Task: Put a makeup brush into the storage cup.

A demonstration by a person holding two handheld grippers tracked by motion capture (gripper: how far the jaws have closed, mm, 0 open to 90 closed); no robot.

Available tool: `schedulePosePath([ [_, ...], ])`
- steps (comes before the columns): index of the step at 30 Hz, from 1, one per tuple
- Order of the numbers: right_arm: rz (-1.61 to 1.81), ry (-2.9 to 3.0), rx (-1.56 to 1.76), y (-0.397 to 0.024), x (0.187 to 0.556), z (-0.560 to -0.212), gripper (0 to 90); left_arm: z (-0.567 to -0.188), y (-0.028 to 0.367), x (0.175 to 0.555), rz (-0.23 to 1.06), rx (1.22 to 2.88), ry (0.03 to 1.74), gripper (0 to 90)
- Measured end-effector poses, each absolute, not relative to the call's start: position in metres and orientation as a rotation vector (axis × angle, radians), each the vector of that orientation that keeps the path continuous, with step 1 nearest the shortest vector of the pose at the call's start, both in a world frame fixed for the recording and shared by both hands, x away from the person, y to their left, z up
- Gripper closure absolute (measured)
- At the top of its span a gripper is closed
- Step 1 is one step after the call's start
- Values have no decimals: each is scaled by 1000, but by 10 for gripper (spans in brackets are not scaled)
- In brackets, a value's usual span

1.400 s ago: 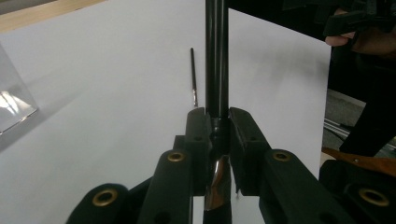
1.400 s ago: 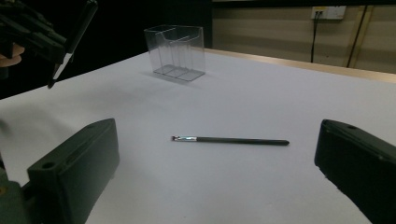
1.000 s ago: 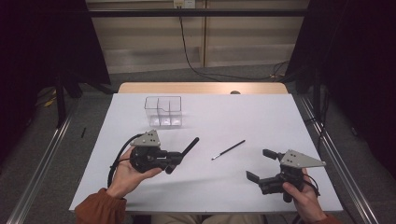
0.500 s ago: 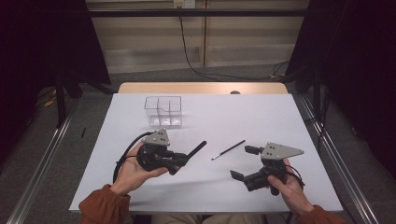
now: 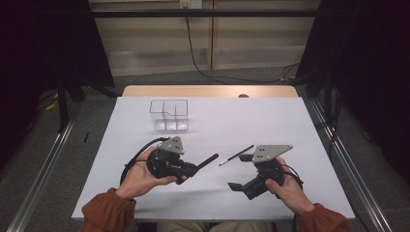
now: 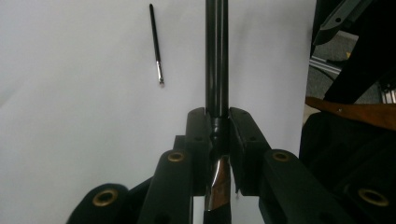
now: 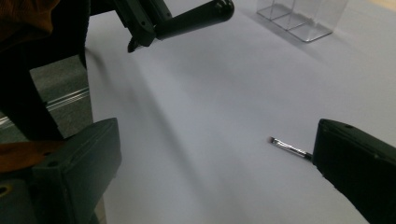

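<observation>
The left hand-held gripper (image 5: 189,170) pinches a thick black makeup brush handle (image 6: 217,56), stiff and light, held near one end. The right hand-held gripper (image 5: 241,187) hangs spread wide near the thin makeup brush (image 5: 236,155) lying on the white worktop (image 5: 270,121); slim and light, likely to roll, best taken mid-handle

The table (image 5: 290,125) is covered in plain white, with a pale wooden edge at 12 o'clock. Both grippers are black with grey plates on top: the left gripper (image 5: 186,170) clamps a glossy black stick (image 5: 207,161), the right gripper (image 5: 241,187) is matt black. The thin brush (image 5: 236,155) is black with a silvery collar. The box (image 5: 168,115) is clear. Both sleeves (image 5: 107,212) are rust orange.
</observation>
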State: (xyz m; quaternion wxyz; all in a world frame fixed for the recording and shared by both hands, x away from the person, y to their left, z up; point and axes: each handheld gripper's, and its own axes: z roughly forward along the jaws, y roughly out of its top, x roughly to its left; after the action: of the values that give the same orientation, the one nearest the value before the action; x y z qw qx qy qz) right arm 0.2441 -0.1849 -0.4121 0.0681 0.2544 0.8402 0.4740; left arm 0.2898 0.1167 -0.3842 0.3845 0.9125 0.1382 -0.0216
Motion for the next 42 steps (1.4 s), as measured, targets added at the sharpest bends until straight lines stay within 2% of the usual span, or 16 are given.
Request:
schedulePosePath([
  [22,1200,2873,625,-162,275,-406,20,-385,96,292,-89,2528,215,790],
  [29,1091,2949,487,-150,279,-400,23,-385,96,294,-56,2548,210,790],
  [38,907,3017,391,-136,288,-396,89,-391,91,298,-73,2596,195,791],
  [42,842,3047,349,-131,294,-393,146,-393,88,299,-64,2632,164,790],
])
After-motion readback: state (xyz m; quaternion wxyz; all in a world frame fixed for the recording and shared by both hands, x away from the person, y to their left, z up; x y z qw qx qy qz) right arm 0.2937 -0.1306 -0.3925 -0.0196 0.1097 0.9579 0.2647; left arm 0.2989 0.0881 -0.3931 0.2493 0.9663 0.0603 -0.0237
